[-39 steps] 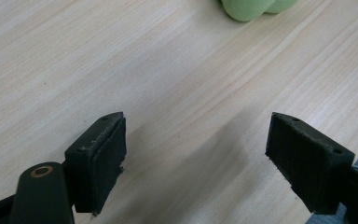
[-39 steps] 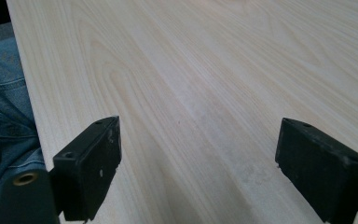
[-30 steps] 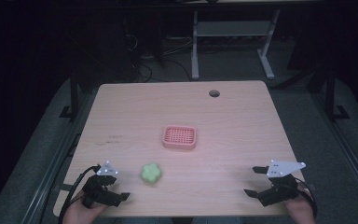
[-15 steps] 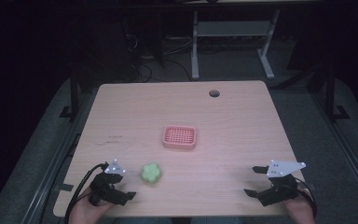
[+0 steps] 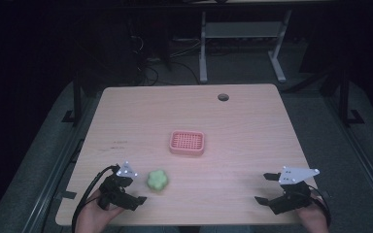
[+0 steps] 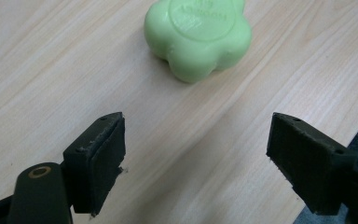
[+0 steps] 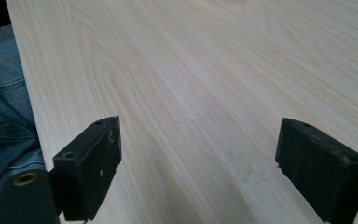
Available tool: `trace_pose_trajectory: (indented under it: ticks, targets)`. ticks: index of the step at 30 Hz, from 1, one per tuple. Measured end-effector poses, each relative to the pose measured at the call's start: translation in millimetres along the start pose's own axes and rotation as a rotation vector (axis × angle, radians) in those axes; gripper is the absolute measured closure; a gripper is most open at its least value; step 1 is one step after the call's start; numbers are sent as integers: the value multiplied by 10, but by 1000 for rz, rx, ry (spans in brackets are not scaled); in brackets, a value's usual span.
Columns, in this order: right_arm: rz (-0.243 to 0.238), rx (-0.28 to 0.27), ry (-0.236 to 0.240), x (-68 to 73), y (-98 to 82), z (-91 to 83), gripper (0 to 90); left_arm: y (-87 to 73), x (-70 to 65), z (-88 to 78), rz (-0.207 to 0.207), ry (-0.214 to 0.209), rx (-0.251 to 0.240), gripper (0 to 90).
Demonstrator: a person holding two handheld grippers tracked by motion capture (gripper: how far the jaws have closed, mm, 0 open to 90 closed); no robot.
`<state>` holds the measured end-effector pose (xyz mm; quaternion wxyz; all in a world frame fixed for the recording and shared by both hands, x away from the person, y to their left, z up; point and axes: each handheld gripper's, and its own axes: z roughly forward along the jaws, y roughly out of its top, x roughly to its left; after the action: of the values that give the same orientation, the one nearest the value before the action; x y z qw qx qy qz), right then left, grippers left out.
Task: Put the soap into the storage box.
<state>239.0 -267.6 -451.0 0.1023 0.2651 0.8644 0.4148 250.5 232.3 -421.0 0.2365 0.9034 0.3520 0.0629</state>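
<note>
Left gripper (image 5: 135, 190): at the near left of the table (image 5: 243, 121), held in the person's left hand (image 5: 93, 217); jaws spread wide, nothing between them. In its own view (image 6: 196, 154) the jaws point at the soap, which lies just ahead of the tips, not touching.
Soap (image 5: 158, 180): green, flower-shaped, flat on the wood just right of the left gripper, near the front edge. Raised lettering on its top face (image 6: 198, 35), too blurred to read.
Dish (image 5: 187, 142): pink, slotted, mid-table, beyond the soap and apart from it.
Right gripper (image 5: 267, 188): near right corner, jaws spread wide, holding nothing; bare wood between them in its own view (image 7: 198, 163). Well apart from soap and dish.
Table hole (image 5: 223, 97): round, far side, right of centre.
</note>
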Motion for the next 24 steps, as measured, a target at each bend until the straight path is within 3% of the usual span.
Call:
trace_pose_trajectory:
  ticks: [24]
  targets:
    - [0, -5, 6, 2, 4, -3, 138, 397, -91, 84, 46, 15, 50, 188]
